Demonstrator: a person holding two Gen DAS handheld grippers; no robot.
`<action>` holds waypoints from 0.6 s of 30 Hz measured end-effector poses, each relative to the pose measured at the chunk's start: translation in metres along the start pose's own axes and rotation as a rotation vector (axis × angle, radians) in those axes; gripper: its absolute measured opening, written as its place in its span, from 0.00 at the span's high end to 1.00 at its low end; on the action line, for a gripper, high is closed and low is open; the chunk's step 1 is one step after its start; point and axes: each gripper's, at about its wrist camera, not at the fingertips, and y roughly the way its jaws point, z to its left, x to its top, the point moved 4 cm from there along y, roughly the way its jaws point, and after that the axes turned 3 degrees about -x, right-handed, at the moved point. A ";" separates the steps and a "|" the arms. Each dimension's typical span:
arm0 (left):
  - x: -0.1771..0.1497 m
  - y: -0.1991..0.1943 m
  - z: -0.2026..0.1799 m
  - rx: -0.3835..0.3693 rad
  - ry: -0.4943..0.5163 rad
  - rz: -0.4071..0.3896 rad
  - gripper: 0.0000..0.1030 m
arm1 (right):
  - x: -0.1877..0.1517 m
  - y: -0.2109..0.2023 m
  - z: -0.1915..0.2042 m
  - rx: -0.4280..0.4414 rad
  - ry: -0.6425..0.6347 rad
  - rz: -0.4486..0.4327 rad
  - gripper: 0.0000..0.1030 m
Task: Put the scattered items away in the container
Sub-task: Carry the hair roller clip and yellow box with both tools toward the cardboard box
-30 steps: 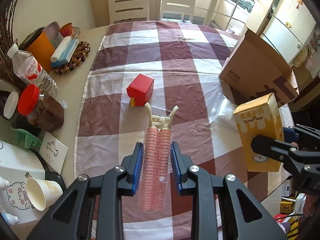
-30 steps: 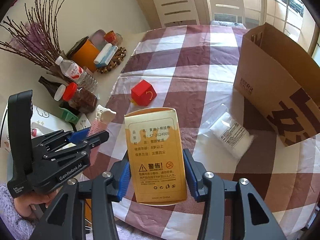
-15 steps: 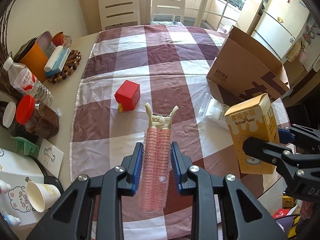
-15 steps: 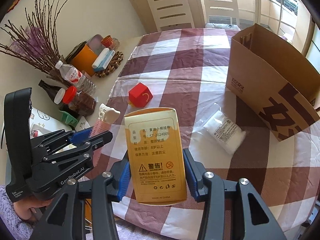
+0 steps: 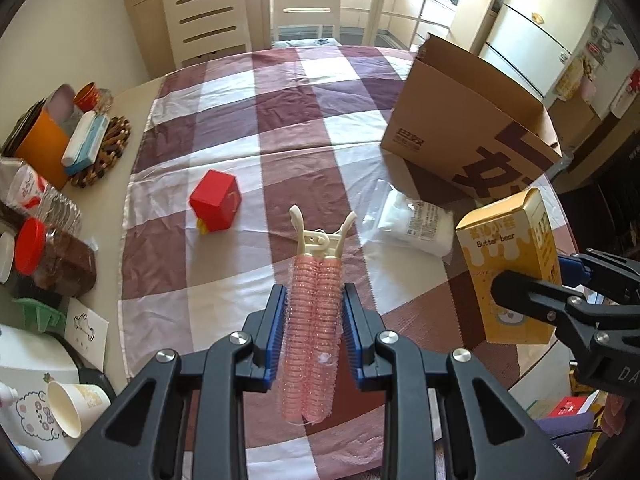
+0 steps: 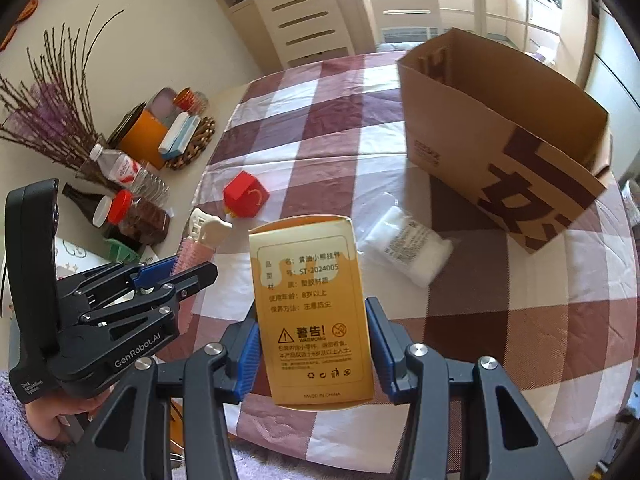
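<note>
The table with its checked cloth [image 5: 280, 120] fills both views, and its curved near edge runs close under both grippers. At two o'clock in the left wrist view stands the brown paper bag [image 5: 472, 136], the container, upright with its mouth open, close to the table's right edge. The wide middle of the cloth before the bag lies open. Along the left edge, at nine o'clock, bottles and jars [image 5: 52, 256] crowd the bare tabletop. The right gripper [image 6: 312, 344] pinches a yellow carton [image 6: 308, 304] between its blue pads, upright above the near edge. The left gripper [image 5: 312, 332] is pressed on a pink hair roller clip [image 5: 314, 320]. A white packet [image 5: 416, 226] lies just before the bag, and a red box [image 5: 216, 200] lies at eleven o'clock, well apart from it.
</note>
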 end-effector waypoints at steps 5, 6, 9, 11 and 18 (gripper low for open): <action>0.004 0.004 -0.015 -0.014 0.035 0.006 0.73 | -0.003 -0.007 -0.013 -0.017 0.035 -0.014 0.53; 0.004 0.005 -0.017 -0.017 0.042 0.007 0.73 | -0.004 -0.009 -0.016 -0.020 0.040 -0.017 0.53; 0.006 0.007 -0.027 -0.023 0.066 0.012 0.73 | -0.006 -0.012 -0.024 -0.032 0.061 -0.024 0.53; 0.008 0.009 -0.033 -0.027 0.083 0.015 0.73 | -0.007 -0.015 -0.030 -0.038 0.076 -0.029 0.53; 0.012 0.014 -0.051 -0.045 0.138 0.024 0.73 | -0.013 -0.022 -0.047 -0.064 0.122 -0.044 0.53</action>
